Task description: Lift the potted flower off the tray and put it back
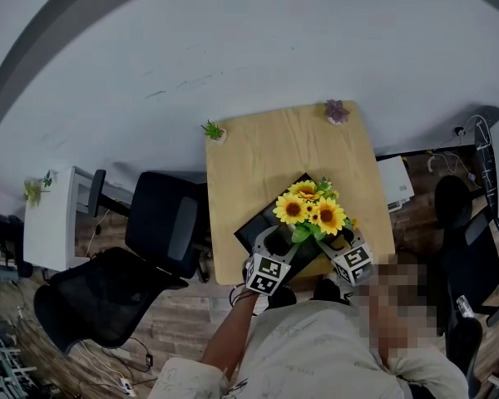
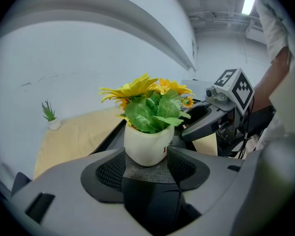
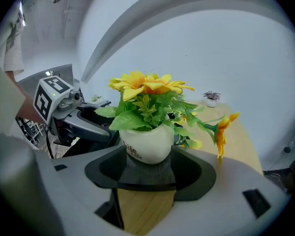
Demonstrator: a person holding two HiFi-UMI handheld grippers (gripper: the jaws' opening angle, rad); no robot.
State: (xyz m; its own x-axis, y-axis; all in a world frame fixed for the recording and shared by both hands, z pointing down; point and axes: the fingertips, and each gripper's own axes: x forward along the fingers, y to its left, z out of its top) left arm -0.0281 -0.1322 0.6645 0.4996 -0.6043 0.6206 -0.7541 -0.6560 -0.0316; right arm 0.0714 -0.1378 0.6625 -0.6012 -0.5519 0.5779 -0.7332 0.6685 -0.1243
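The potted flower (image 1: 312, 210), yellow sunflowers in a white pot, stands over the black tray (image 1: 258, 227) at the near side of the wooden table (image 1: 258, 156). My left gripper (image 1: 276, 241) reaches it from the near left and my right gripper (image 1: 339, 243) from the near right. In the left gripper view the pot (image 2: 146, 146) sits between the pads (image 2: 108, 168) of my left gripper (image 2: 146, 159), touching both. The right gripper view shows the same: my right gripper (image 3: 148, 156) is closed on the pot (image 3: 147, 141). The pot's base meets a grey surface (image 3: 147, 173).
A small green plant (image 1: 214, 130) and a small purple plant (image 1: 337, 111) stand at the table's far corners. Black office chairs (image 1: 162, 223) stand left of the table, beside a white cabinet (image 1: 50, 219). A white box (image 1: 395, 181) sits to the right.
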